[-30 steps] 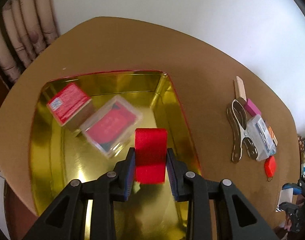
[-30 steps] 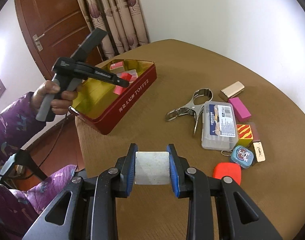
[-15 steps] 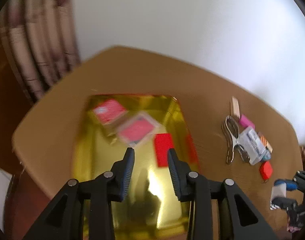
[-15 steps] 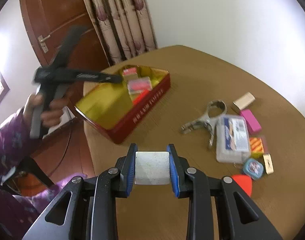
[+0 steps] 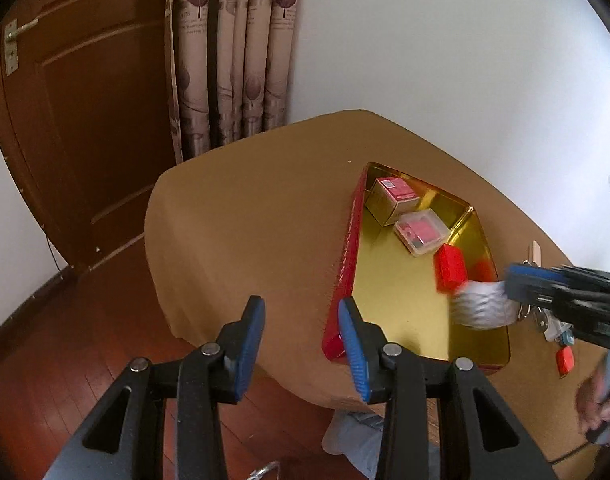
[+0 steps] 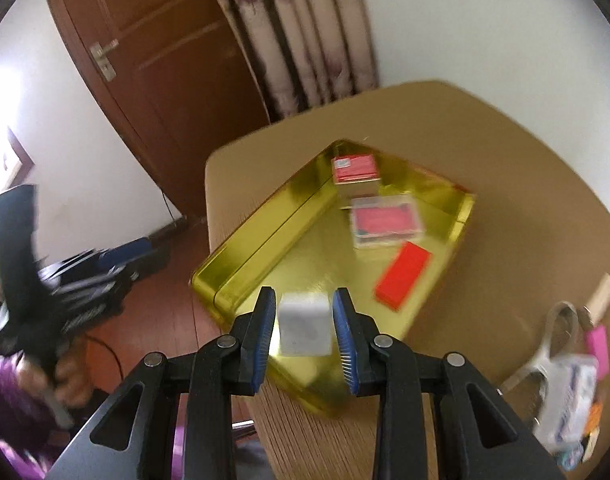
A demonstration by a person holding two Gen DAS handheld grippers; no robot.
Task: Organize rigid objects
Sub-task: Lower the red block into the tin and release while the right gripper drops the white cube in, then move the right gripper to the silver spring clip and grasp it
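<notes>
**Red block dropped in the tin; white block on its way**

The left gripper [image 5: 301, 336] has just let go: its fingers have been opening and now stand slightly apart with nothing between them, pulled back over the desk's [image 5: 245, 216] near-left edge. The red block [image 6: 403, 274] it carried a second ago now lies inside the gold tin [image 6: 265, 236], near the clear case [image 6: 387, 220]. The right gripper [image 6: 303, 322] clamps a white block [image 6: 305, 326] above the tin's near corner, likely next in.
</notes>
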